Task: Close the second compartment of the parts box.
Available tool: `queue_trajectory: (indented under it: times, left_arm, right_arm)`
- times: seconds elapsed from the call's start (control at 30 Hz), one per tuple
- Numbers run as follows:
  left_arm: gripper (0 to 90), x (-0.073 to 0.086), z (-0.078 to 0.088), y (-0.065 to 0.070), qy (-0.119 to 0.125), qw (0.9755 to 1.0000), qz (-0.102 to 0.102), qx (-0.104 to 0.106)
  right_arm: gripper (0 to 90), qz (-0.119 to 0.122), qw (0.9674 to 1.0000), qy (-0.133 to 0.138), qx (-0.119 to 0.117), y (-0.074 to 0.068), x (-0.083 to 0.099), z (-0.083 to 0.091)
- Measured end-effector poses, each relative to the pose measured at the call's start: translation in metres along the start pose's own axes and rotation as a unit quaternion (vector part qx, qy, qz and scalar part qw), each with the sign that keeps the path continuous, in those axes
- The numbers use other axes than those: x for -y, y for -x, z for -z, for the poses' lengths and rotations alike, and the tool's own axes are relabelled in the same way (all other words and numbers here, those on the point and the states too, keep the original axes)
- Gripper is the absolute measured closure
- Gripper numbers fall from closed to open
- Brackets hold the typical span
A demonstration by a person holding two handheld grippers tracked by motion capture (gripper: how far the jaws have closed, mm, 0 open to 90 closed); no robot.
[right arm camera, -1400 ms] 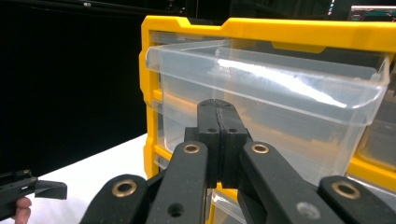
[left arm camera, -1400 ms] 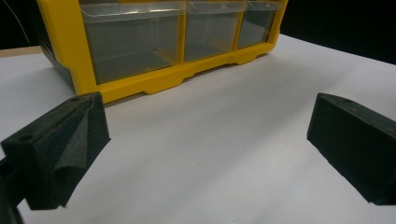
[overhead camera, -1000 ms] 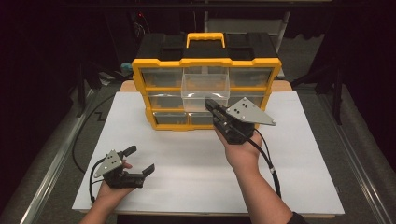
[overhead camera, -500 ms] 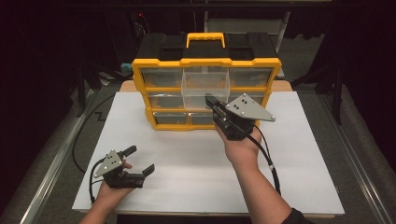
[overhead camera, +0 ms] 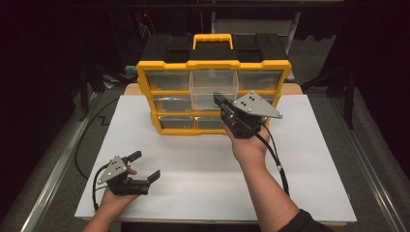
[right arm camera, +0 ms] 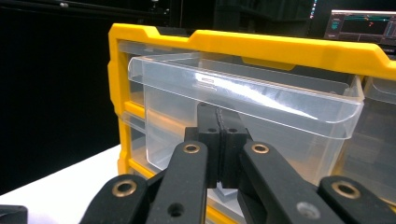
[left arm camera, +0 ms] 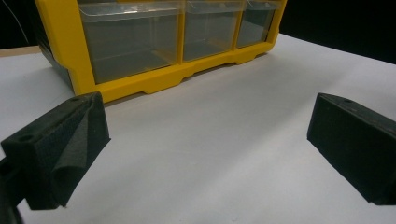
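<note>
Clear plastic drawer (right arm camera: pixel 243 100), label unreadable, is sticking out at twelve o'clock; right gripper (right arm camera: pixel 218 122) is pressing together against it; left gripper (overhead camera: pixel 145 166) is resting spread.

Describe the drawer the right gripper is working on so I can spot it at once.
Find the yellow organizer at the far edge of the white table. In its top row, the middle clear drawer is the one. Unlike its neighbours, it sticks out of the frame, with the right gripper shut against its front.

The organizer (overhead camera: pixel 212 82) stands at the table's (overhead camera: pixel 319 159) back edge, its top-middle drawer (overhead camera: pixel 213 89) pulled forward.
</note>
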State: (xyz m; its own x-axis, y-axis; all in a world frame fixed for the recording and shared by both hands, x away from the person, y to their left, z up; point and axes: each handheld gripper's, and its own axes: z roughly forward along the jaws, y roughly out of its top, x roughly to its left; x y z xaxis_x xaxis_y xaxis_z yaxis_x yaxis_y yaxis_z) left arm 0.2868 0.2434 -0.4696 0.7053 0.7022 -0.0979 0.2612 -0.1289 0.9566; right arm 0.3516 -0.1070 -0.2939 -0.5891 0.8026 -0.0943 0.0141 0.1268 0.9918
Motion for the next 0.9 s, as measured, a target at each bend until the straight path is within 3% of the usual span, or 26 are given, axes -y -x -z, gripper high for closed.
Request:
queue_trajectory:
  times: [0.9]
  left_arm:
    - [0.3,0.001,-0.001,0.000,-0.008,1.0000,0.000,0.003]
  right_arm:
    - [90.0,-0.008,0.9982,-0.036,0.048,0.028,0.002,-0.045]
